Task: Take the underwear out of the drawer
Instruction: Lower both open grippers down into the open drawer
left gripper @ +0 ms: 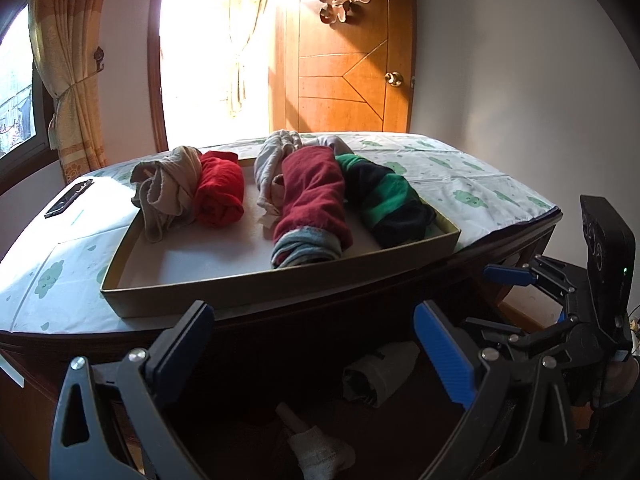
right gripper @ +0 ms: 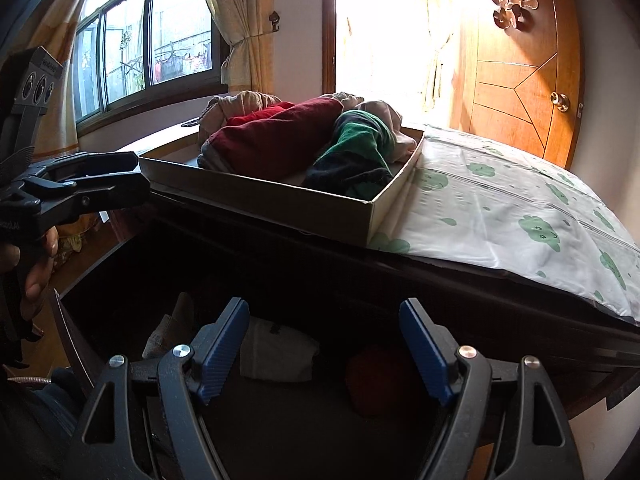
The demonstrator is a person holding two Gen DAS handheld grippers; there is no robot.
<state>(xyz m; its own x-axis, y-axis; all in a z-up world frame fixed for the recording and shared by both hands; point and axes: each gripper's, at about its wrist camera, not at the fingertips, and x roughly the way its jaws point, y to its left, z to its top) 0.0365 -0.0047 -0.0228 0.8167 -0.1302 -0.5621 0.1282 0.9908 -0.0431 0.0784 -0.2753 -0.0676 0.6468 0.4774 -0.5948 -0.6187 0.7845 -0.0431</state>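
The dark wooden drawer stands open under both grippers. Inside lie a folded grey-white garment, a dim red piece and a pale sock-like piece. My right gripper hovers open above the grey-white garment, with nothing between its blue pads. My left gripper is open too and holds nothing, above the drawer's left part. On top, a shallow cardboard box holds rolled underwear: beige, red, maroon and green-black striped.
The chest top carries a white cloth with green clouds and a dark phone at its far left. Behind are a curtained window, a bright doorway and a wooden door. A hand grips the left tool.
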